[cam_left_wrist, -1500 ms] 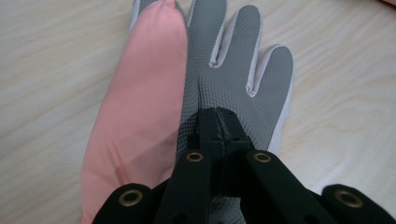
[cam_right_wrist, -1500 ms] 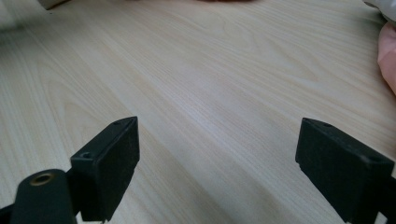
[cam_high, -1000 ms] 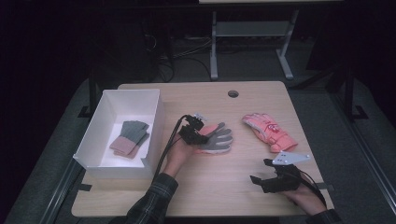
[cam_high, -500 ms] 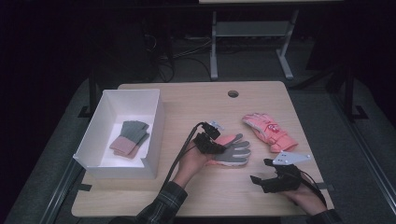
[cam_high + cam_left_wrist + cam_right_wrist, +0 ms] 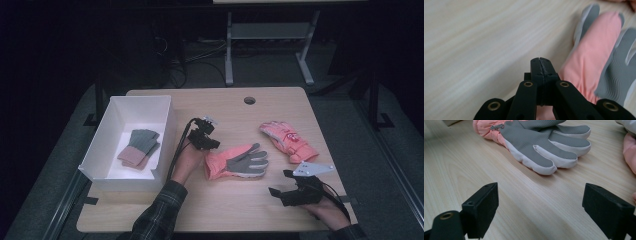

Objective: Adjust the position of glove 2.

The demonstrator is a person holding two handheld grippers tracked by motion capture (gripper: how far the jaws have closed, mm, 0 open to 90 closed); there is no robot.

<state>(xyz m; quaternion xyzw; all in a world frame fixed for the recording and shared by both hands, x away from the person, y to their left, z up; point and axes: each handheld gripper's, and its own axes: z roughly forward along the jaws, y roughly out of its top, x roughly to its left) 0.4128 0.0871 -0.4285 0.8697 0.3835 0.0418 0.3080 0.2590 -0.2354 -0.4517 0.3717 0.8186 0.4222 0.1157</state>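
Since half a second ago, the left gripper (image 5: 212, 141) has drawn back toward the white bin (image 5: 116, 172) and let go of the pink-and-grey glove (image 5: 236, 162), which now lies palm up at mid-table, fingers pointing toward the person's right. From the high view, a second pink glove (image 5: 286, 141) rests well apart on the far right of the wooden table (image 5: 225, 107), and a folded grey-and-pink pair (image 5: 139, 147) sits inside the bin at the left.

The left gripper view supplies what the overhead camera cannot: the two black jaws of the left gripper (image 5: 541, 65) are pressed together with nothing between them, hovering over bare wood just beside the glove's pink cuff (image 5: 589, 60). Whether the tips touch the table cannot be told.

The right gripper (image 5: 282, 190) is held near the table's front edge, the grey three-cornered plate (image 5: 312, 168) on top of it (seen from above). Its own camera shows the jaws of the right gripper (image 5: 540, 202) spread wide and empty, low over the table, with the glove's grey palm and white-edged fingers (image 5: 544, 147) lying ahead of them, apart from both jaws. An edge of the second pink glove (image 5: 629, 147) shows at that view's right border.
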